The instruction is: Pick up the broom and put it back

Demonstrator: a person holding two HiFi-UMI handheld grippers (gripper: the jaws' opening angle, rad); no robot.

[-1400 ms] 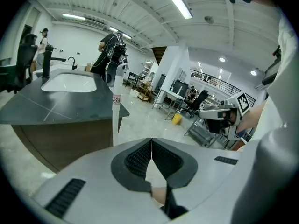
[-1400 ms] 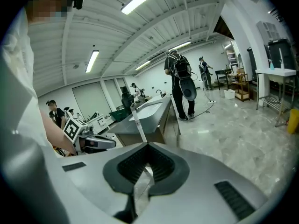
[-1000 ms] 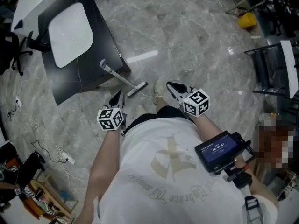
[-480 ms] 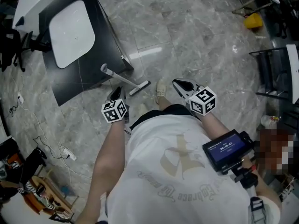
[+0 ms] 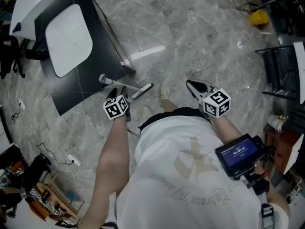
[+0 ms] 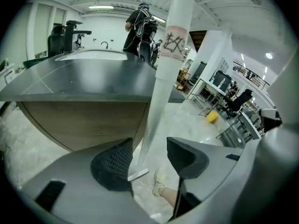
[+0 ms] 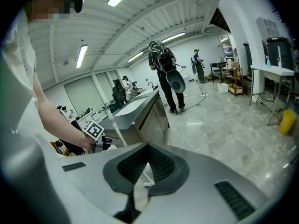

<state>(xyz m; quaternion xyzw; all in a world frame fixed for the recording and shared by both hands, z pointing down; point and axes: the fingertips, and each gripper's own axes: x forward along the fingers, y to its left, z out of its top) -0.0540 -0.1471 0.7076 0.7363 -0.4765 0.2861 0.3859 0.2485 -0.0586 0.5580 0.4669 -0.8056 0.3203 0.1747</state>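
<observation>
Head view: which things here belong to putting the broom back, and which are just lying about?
Job in hand: broom; left tongs, jaws just opened, broom handle between them, not gripped.
Lying about: dark counter; white basin; yellow object; floor cables.

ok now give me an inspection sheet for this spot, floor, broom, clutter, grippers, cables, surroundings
surface: grey marble floor, glossy, no spill seen
job's things: broom leaning against the dark counter, head on the floor
clutter: yellow object on the floor, far off
grippers: left gripper jaws have just been opening, now apart with the broom handle between them, not clamped; right gripper jaws together on a pale scrap
cables: power strip with its lead lying loose on the floor at the left
surroundings: white basin set in the counter, black chair, people standing beyond
</observation>
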